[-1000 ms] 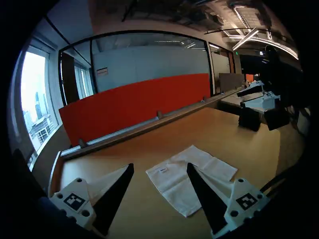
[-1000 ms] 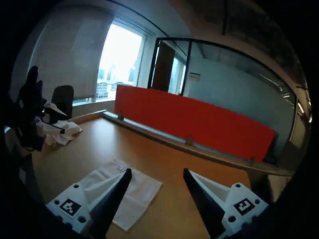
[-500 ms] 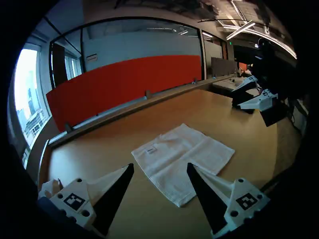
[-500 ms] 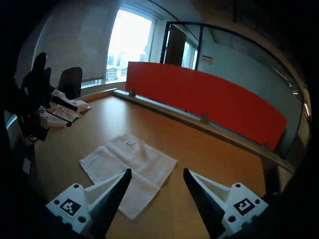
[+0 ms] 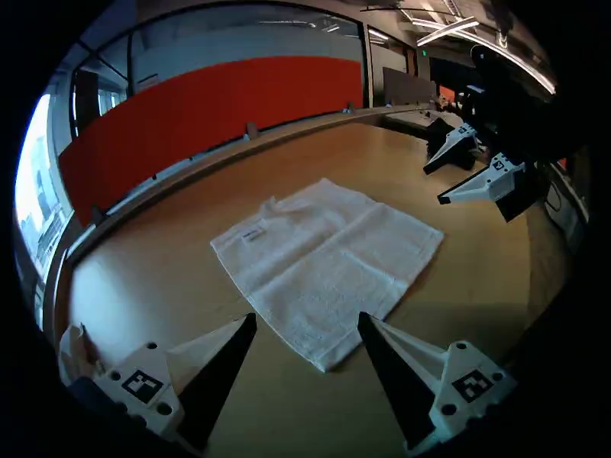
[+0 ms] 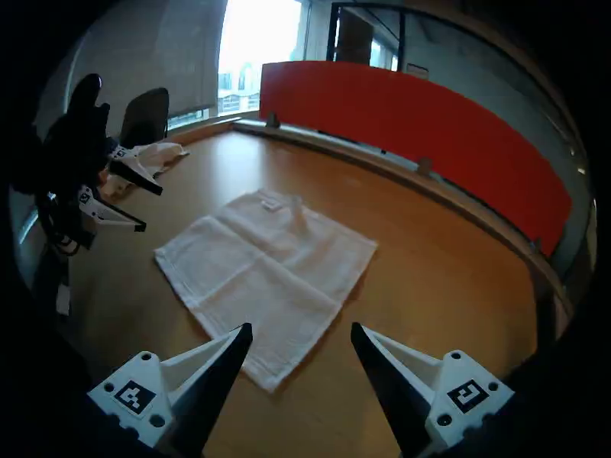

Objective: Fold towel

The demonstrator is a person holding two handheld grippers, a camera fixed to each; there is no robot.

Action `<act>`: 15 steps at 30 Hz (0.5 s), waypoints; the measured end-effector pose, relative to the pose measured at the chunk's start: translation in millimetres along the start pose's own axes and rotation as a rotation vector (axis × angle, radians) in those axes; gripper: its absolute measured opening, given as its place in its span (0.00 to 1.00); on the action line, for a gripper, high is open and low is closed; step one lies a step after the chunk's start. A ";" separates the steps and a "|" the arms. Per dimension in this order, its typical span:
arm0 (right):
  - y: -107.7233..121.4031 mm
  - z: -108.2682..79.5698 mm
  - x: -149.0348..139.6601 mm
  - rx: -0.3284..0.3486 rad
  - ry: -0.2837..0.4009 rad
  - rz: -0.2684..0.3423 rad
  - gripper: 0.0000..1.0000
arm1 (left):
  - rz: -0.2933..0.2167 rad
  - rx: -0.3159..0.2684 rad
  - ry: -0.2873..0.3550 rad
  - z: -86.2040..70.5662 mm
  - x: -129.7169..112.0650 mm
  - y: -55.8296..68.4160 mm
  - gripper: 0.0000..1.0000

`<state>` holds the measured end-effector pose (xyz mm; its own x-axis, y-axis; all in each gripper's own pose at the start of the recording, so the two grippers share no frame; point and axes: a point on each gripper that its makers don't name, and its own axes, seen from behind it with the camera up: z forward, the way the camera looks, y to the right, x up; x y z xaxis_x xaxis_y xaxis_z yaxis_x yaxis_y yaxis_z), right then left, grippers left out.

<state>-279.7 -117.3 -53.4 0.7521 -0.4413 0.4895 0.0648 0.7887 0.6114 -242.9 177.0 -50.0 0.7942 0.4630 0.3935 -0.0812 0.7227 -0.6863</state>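
Left gripper view: towel flat, both tongs released, corner grabs are the risk

Left gripper (image 5: 305,316) hangs with its fingers spread wide and nothing between them, above the near corner of the white towel (image 5: 328,252); the right gripper (image 6: 300,327) is likewise released and empty, over another corner of it; the towel lies flat near the middle of the wooden table (image 5: 153,267), well apart from the red partition (image 5: 214,99) at the far side, with a small ridge beside its label (image 5: 253,233). Likely trouble from here: a finger may slide over thin cloth pressed to the wood and close on air; or it may catch one layer alone, if the cloth is doubled, which cannot be told; uneven lifts by the two hands would skew the fold, so the edges miss; dragging rather than lifting would bunch the ridge into a wrinkle.
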 end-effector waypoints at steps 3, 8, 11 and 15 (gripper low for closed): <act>-5.6 8.0 -16.5 0.021 -0.033 -0.003 1.00 | 0.006 -0.021 -0.035 9.2 -13.5 4.7 0.99; -11.9 17.4 -40.0 0.047 -0.083 -0.014 1.00 | 0.025 -0.046 -0.098 23.1 -36.4 10.1 0.99; -14.8 21.2 -51.4 0.062 -0.110 -0.022 1.00 | 0.029 -0.054 -0.136 29.4 -49.1 11.6 0.99; -16.8 25.5 -63.6 0.080 -0.144 -0.025 1.00 | 0.023 -0.058 -0.175 34.7 -60.0 12.5 0.99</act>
<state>-345.3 -113.5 -79.0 0.6487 -0.5216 0.5542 0.0258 0.7428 0.6690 -312.4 176.1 -61.0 0.6752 0.5647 0.4746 -0.0591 0.6828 -0.7282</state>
